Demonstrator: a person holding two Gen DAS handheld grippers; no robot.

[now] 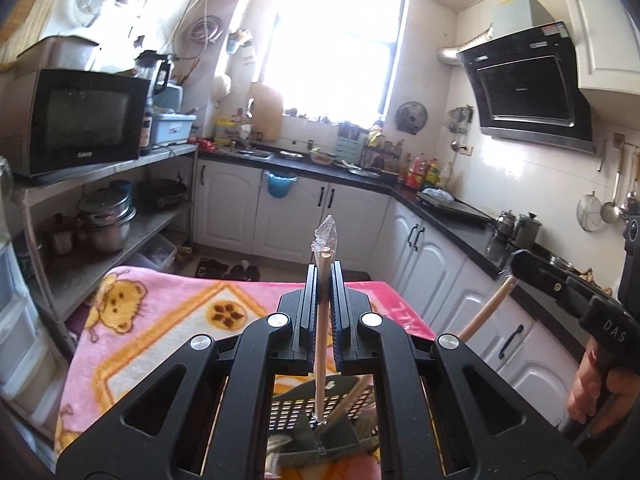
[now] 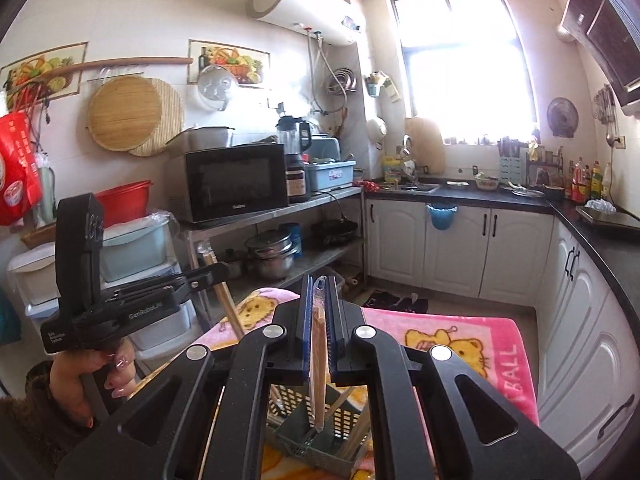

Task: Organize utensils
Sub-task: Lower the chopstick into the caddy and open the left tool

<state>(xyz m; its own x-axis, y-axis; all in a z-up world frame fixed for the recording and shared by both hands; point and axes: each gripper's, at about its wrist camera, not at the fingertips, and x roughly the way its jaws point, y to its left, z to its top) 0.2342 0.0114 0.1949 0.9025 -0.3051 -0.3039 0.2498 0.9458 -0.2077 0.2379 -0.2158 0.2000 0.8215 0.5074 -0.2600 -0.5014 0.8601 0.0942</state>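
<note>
Over the pink cartoon-print blanket covering the table, both tongs hang above a dark green perforated plastic utensil basket. The left tongs are closed tight on a pair of pale wooden chopsticks in a clear plastic sleeve, held upright with the lower tip at or just inside the basket. The right tongs likewise pinch a second sleeved wooden pair over it. Judging by this, the step is dropping utensils into the holder; next each pair needs lowering into a compartment before release. The tongs' frames hide most of the basket, so which compartments are taken is unclear.
</note>
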